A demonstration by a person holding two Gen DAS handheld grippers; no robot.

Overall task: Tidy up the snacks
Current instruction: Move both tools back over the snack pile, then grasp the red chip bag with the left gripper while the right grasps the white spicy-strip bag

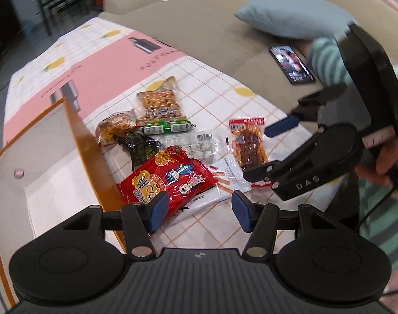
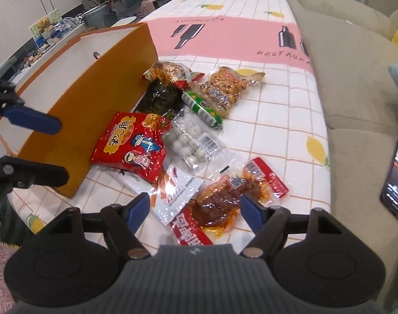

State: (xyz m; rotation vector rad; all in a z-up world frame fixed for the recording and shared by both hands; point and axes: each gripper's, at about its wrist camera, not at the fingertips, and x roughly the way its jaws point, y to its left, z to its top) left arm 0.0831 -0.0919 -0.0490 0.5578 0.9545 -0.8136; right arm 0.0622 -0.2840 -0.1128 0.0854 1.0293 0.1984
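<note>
1. We hold the left gripper low over the table's near edge, blue pads spread wide and nothing between them; its left pad overlaps the corner of the red snack bag in our view (contact unclear).
2. The right gripper is likewise spread and empty, hovering above the clear pack of reddish-brown spiced strips, which sits between its pads in the wrist view.
3. Snacks lie in a loose heap on the checked tablecloth, just beside the orange box: red bag touching the box wall, a white stick-biscuit packet partly under it, a clear pack of white balls, a green sausage, a dark green packet, a bag of peanuts, and an orange-striped bag farthest back.
4. The box shows a white interior.
5. A phone with lit screen rests on the beige sofa, near a blue cushion.
</note>
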